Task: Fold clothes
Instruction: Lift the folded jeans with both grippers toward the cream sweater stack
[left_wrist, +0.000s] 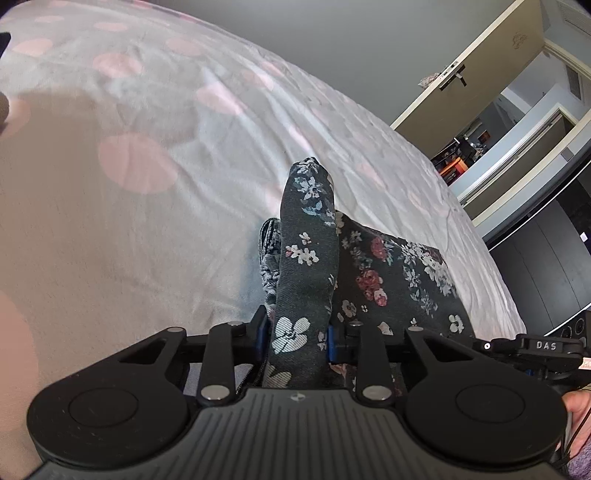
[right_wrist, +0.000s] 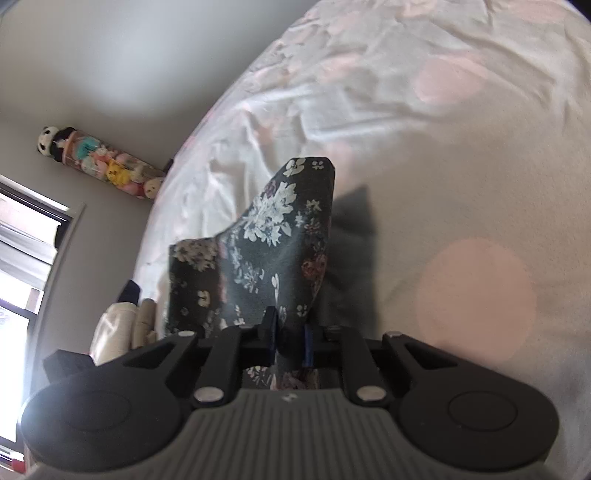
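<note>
A dark floral garment (left_wrist: 384, 273) lies on a bed with a pale sheet (left_wrist: 155, 229) dotted pink. In the left wrist view my left gripper (left_wrist: 295, 339) is shut on a bunched fold of that garment, which stands up between the blue pads and hides the fingertips. The rest of the cloth spreads flat to the right. In the right wrist view my right gripper (right_wrist: 291, 339) is shut on another raised corner of the floral garment (right_wrist: 280, 236), which rises above the jaws and casts a shadow on the pale sheet (right_wrist: 461, 184).
An open door (left_wrist: 476, 74) and dark cabinets (left_wrist: 546, 258) stand past the bed's right side. A tube of plush toys (right_wrist: 99, 162) leans by a window (right_wrist: 22, 258) to the left of the bed. A hand (left_wrist: 576, 406) shows at the lower right.
</note>
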